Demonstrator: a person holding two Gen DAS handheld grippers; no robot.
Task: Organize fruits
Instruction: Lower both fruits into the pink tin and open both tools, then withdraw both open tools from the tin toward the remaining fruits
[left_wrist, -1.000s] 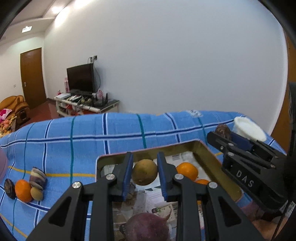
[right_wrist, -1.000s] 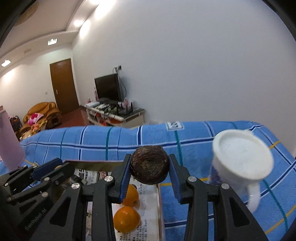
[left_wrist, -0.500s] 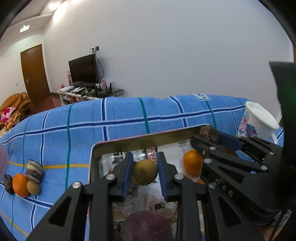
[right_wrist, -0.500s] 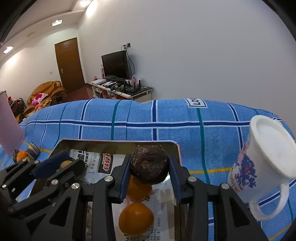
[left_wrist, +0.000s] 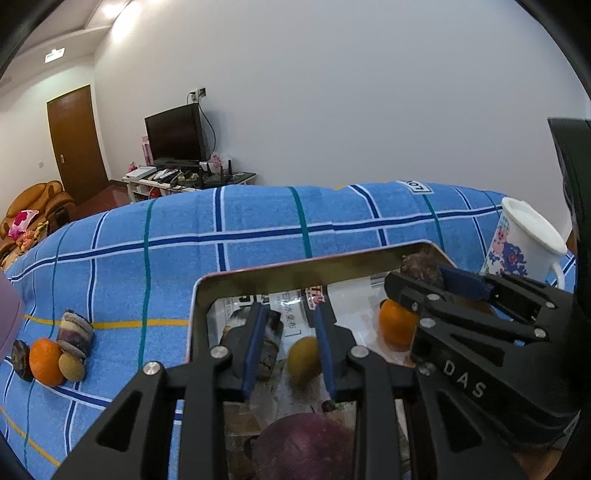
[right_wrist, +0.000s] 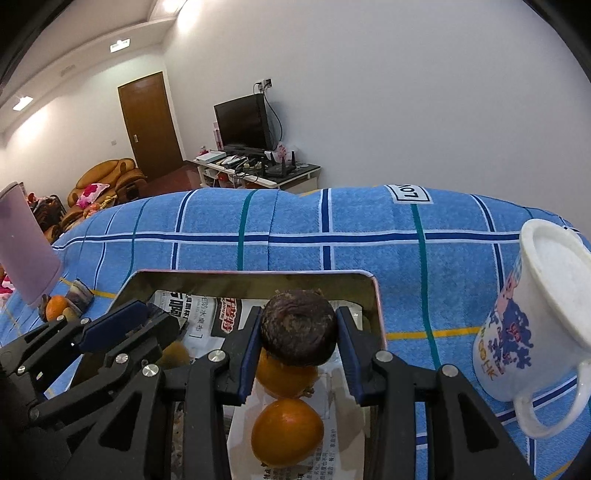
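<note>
Since a second ago both grippers are sitting lower over the metal tray (left_wrist: 207, 295), and the yellow-brown fruit (left_wrist: 303, 360) that the left gripper (left_wrist: 290, 345) was clamping is now lying on the newspaper lining (right_wrist: 184, 306) of the tray, blurred, close against the right-hand finger. The jaws of that gripper are opening, and the fruit is sitting between them without the left pad touching it. The right gripper (right_wrist: 297, 341) is squeezing a dark wrinkled fruit (right_wrist: 298, 328) between its blue pads, holding it just above two oranges (right_wrist: 286, 432) that are lying in the tray near its right wall. A purple fruit (left_wrist: 304, 446) is showing at the near end of the tray under the left gripper. On the blue checked cloth (left_wrist: 258, 221) to the left of the tray, another orange (left_wrist: 45, 362) is sitting among a few small dark and brown pieces. A white mug (right_wrist: 535, 314) with a blue print is standing on the cloth to the right of the tray.
</note>
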